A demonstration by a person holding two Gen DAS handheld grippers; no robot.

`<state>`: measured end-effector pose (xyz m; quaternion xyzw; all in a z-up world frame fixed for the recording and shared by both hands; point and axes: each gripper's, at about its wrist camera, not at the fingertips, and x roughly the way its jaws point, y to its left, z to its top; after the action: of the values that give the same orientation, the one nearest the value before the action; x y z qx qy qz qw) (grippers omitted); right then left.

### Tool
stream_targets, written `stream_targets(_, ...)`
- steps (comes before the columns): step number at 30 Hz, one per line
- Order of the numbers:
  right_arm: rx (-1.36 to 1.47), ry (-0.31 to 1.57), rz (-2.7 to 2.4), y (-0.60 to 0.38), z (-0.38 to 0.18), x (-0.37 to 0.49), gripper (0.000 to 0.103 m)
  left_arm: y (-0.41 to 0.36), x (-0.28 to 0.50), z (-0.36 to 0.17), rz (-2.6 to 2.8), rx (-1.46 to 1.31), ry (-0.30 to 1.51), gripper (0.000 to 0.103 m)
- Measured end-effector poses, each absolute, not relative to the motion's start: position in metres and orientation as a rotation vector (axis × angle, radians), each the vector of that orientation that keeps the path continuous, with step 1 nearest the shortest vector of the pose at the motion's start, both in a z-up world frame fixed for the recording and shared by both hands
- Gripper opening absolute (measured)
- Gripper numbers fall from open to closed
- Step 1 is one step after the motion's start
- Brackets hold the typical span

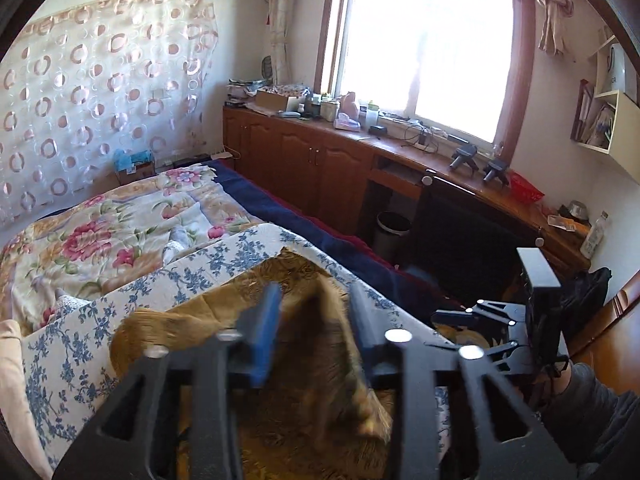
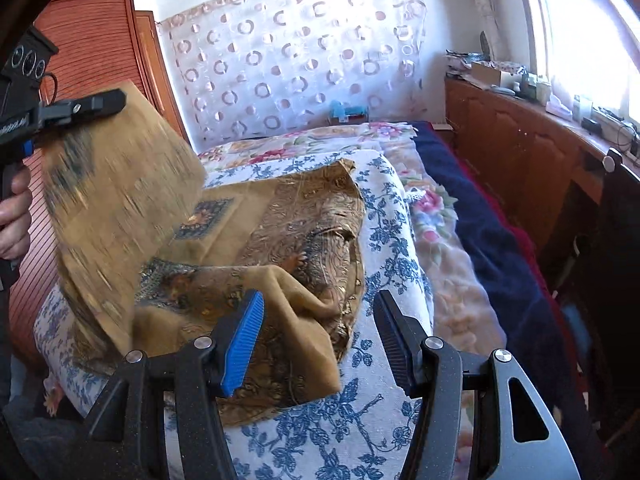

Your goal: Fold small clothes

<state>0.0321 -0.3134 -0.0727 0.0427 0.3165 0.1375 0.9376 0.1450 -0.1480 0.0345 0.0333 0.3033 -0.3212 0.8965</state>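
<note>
Mostly the brown patterned cloth (image 2: 280, 236) lies crumpled on a blue-flowered white cover (image 2: 384, 240) over the bed (image 2: 480, 248). One flap (image 2: 120, 200) of it is up in the air, blurred, at the left gripper (image 2: 100, 106). From the left wrist view that gripper's (image 1: 316, 312) fingers (image 1: 266, 332) stand apart with the cloth (image 1: 316, 360) between them, pads not pressing on it. Right gripper (image 2: 320, 336) sits low at the cloth's near corner, fingers (image 2: 242, 344) wide, corner lying between them, no grip. A hand (image 2: 14, 220) holds the left gripper's handle. Wooden desk (image 1: 400, 148) runs under the window (image 1: 424, 48). Floral quilt (image 1: 100, 240) lies further up the bed.
</note>
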Motion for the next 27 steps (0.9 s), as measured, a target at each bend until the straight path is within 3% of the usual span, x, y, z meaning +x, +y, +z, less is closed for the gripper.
stream_targets(2, 0.092, 0.645, 0.278, -0.313, -0.071, 0.033, 0.059, -0.15, 0.148, 0.032, -0.658, 0.063, 0.644, 0.047)
stream_targets(4, 0.095, 0.641, 0.275, -0.318, -0.065, 0.035, 0.059, -0.142, 0.151, 0.027, -0.639, 0.062, 0.668, 0.062)
stream_targets(7, 0.097, 0.635, 0.278, -0.32, -0.062, 0.037, 0.059, -0.134, 0.147, 0.018, -0.593, 0.07, 0.654, 0.073)
stream_targets(27, 0.023, 0.561, 0.292, -0.309, -0.037, 0.051, 0.059, -0.041, 0.116, -0.036, -0.373, -0.034, 0.653, 0.074)
